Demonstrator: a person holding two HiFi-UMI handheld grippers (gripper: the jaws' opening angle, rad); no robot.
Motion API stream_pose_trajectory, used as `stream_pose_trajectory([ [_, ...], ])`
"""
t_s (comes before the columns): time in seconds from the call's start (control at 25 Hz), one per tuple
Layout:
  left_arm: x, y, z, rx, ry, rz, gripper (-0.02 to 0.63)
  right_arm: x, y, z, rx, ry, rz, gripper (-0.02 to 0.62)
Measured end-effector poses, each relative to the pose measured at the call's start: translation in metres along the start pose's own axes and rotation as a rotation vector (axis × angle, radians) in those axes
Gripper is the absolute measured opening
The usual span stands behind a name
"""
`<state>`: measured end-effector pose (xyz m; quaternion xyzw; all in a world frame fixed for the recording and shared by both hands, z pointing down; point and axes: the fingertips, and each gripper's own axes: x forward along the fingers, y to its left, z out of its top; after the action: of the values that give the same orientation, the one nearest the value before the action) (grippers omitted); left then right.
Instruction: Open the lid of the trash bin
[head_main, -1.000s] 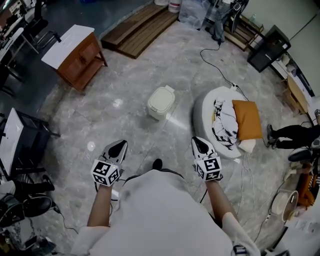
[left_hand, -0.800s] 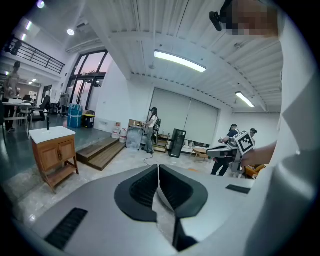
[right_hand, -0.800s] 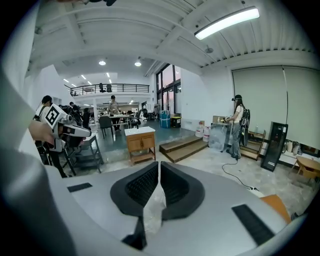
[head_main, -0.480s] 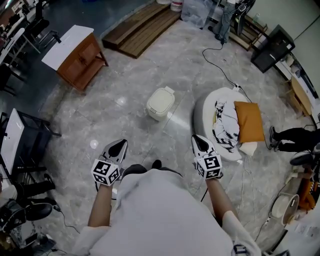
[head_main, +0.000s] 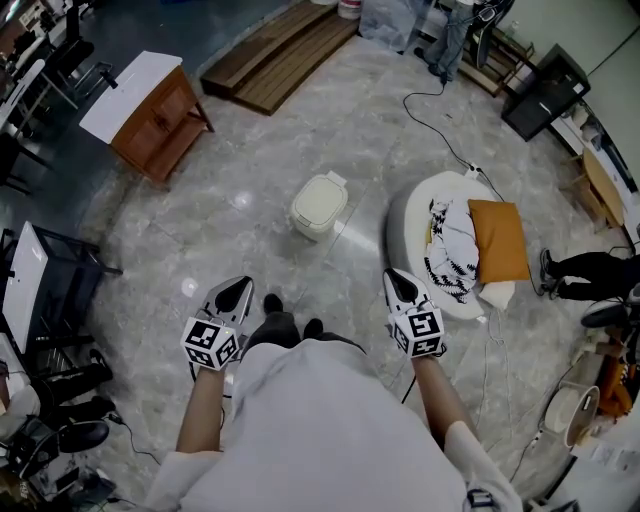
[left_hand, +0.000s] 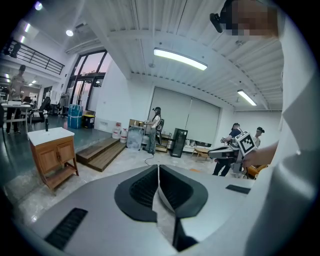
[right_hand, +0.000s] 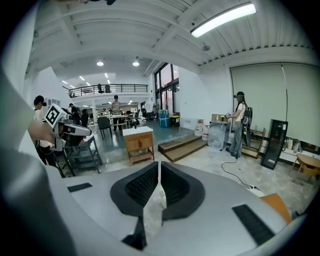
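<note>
Head view: the cream trash bin (head_main: 320, 206), its lid down, stands on the stone floor (head_main: 250, 150) well ahead of and between the left gripper (head_main: 236, 292) and right gripper (head_main: 399, 287), both empty with jaws closed, neither clearly nearer.

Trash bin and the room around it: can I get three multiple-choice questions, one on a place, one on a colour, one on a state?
1. Where does the trash bin stand?
A. on a shelf
B. on the floor
C. hung on a wall

2. What colour is the cushion?
A. orange
B. blue
C. green

3. The bin's lid is
A. taken off
B. propped open
C. shut

Answers: B, it sits on bare floor; A, it is plainly orange; C, the lid lies flat on the bin.
</note>
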<state>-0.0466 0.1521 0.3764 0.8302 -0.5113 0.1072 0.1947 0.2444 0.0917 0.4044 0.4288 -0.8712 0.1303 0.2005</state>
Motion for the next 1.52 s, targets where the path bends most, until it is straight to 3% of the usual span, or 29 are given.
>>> stream_pose_trajectory([
  [0.4, 0.018, 0.015, 0.004, -0.007, 0.013, -0.016, 0.025, 0.016, -0.003, 0.006, 0.000, 0.017, -0.011, 0.035],
  [0.88, 0.044, 0.064, 0.016, -0.012, 0.024, -0.066, 0.025, 0.060, 0.006, 0.025, -0.007, 0.046, -0.043, 0.035],
  [1.52, 0.085, 0.141, 0.040, 0.068, 0.051, -0.213, 0.025, 0.135, 0.034, 0.057, -0.021, 0.093, -0.105, 0.035],
])
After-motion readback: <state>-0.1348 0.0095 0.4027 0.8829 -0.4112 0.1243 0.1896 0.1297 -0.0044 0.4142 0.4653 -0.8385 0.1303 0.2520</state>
